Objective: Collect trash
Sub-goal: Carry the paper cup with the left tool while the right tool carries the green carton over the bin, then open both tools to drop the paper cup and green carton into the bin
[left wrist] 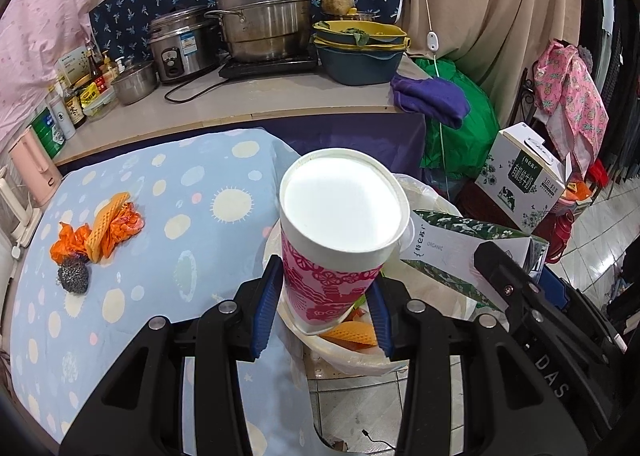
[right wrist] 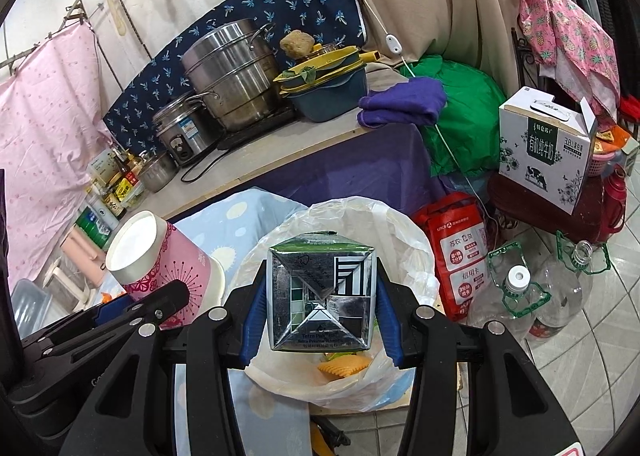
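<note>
Behind everything, a cluttered kitchen tabletop (left wrist: 224, 112) with steel pots is seen; nearer lies a spotted blue cloth (left wrist: 132, 216), on which crumpled orange wrappers (left wrist: 100, 234) and a steel scourer (left wrist: 73, 274) remain. Over the lined trash bin (right wrist: 416, 256), a pink paper cup (left wrist: 332, 252) is gripped at its lower wall by the left claw (left wrist: 324, 304), partly closed around it; the cup is judged light and easily crushed. To the right, a milk carton (right wrist: 322, 296), judged stiff-edged, light and rather slick, is clamped across its sides by the right claw (right wrist: 320, 320).
</note>
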`<state>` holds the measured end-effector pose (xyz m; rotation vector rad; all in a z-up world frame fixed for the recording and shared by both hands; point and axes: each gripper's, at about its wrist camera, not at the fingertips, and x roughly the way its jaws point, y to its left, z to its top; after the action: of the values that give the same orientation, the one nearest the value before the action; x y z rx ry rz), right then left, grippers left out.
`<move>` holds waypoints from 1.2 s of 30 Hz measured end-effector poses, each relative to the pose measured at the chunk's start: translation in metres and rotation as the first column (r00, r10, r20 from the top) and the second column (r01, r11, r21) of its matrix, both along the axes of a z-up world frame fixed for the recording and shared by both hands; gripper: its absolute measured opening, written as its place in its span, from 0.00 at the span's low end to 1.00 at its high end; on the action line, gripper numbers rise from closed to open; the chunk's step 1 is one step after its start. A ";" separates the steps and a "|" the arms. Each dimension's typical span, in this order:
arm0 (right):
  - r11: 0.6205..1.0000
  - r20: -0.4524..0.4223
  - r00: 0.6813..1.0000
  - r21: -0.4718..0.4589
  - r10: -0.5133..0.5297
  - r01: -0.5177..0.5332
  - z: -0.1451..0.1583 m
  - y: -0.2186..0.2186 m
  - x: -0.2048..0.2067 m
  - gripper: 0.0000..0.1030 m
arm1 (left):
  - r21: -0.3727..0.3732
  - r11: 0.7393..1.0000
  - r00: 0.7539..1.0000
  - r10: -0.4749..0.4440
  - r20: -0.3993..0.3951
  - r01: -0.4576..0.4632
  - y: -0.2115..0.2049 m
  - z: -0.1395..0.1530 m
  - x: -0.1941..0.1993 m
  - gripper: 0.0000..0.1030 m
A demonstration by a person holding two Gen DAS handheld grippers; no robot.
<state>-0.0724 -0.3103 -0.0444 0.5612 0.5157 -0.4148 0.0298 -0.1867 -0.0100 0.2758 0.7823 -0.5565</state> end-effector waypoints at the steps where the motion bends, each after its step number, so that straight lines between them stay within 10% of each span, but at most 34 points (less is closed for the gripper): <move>1: 1.000 -0.002 1.000 0.001 -0.002 0.002 -0.001 -0.001 0.000 0.45 | 0.000 1.000 1.000 0.000 -0.001 0.000 -0.001 0.000 0.001 0.38; 27: 1.000 -0.037 0.999 -0.013 0.001 -0.001 -0.008 -0.007 0.023 0.47 | -0.016 1.000 1.000 0.015 -0.015 -0.015 -0.006 -0.005 0.017 0.40; 36: 0.999 -0.011 1.000 -0.031 -0.017 0.017 0.004 -0.010 0.026 0.47 | -0.032 0.998 0.999 0.054 -0.006 -0.054 0.000 -0.003 0.025 0.60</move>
<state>-0.0464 -0.3207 -0.0405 0.5344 0.5144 -0.4418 0.0549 -0.1869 -0.0129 0.2228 0.7828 -0.5189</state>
